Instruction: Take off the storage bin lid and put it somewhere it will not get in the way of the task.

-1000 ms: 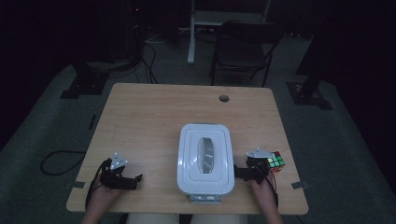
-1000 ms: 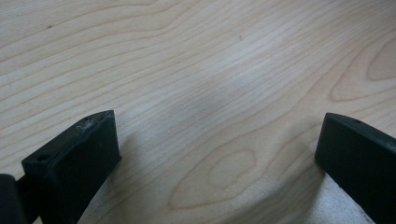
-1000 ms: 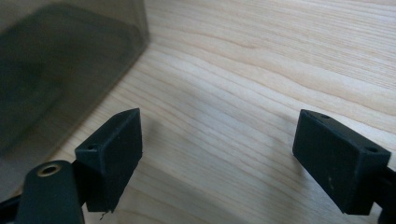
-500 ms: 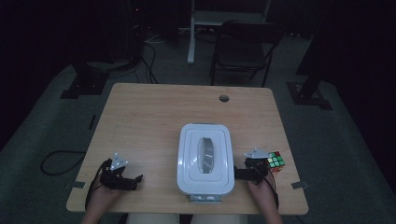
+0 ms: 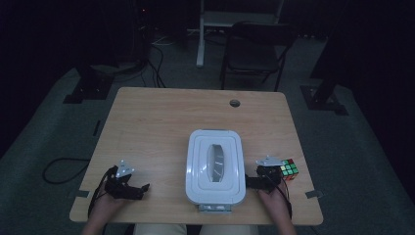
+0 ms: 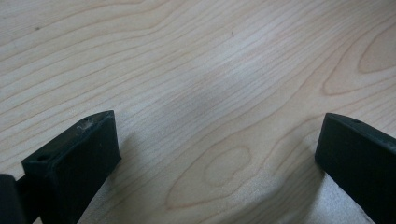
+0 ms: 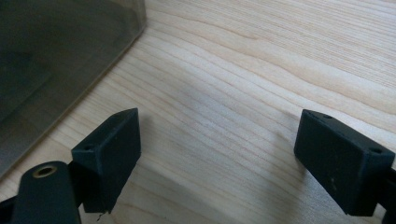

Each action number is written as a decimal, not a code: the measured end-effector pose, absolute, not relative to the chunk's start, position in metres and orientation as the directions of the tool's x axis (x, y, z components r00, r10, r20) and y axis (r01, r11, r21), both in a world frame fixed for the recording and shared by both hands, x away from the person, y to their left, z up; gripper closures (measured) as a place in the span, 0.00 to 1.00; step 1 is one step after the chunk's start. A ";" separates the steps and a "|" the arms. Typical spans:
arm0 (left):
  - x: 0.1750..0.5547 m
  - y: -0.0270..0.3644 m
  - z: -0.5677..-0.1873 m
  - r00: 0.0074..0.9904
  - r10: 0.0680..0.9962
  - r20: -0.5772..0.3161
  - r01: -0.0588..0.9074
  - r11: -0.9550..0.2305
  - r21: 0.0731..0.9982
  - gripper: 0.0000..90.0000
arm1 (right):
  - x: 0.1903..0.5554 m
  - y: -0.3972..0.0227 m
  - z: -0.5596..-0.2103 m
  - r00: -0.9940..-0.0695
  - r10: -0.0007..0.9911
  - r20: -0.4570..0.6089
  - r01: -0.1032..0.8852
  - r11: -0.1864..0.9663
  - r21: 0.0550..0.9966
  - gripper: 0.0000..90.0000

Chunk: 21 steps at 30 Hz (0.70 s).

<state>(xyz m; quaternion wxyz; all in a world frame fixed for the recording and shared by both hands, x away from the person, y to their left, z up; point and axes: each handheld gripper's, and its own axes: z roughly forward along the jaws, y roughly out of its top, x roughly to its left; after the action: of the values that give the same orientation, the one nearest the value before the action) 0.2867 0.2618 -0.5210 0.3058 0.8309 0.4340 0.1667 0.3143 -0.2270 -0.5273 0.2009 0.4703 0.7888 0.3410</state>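
1. Your left hand [image 5: 105, 208] rests at the table's [image 5: 161, 127] near-left corner, with the left gripper [image 5: 139, 188] low over the wood and pointing toward the box [image 5: 215, 166].
2. Its jaws stand wide apart, with bare wood between them in the left gripper view.
3. Your right hand [image 5: 274, 203] sits near the front edge, with the right gripper [image 5: 250, 182] pointing at the box's right side, just beside it.
4. Its jaws have just been opening; they gape wide with nothing between them.
5. The white lidded box sits centre-front; a cube [image 5: 288, 169] lies just right of the right gripper.
6. The right gripper view shows the box's wall [image 7: 56, 56] close at its left. The high view shows the cube and a chair [image 5: 257, 49] behind the table.
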 end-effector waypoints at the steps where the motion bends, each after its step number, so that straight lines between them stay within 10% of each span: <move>1: 0.287 0.261 -0.520 0.574 0.819 0.012 0.620 -0.444 0.647 0.01 | 0.314 -0.227 -0.527 -0.477 0.879 0.004 0.605 0.325 0.727 0.16; 21: 0.289 0.235 -0.445 0.678 0.734 -0.047 0.525 -0.438 0.730 0.01 | 0.315 -0.227 -0.527 -0.480 0.877 0.004 0.606 0.328 0.725 0.15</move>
<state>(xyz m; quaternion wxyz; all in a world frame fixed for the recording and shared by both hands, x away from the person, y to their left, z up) 0.2894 0.2352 -0.4448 0.3735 0.8362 0.3763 0.1399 0.3150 -0.2266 -0.5273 0.1994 0.4692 0.7901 0.3402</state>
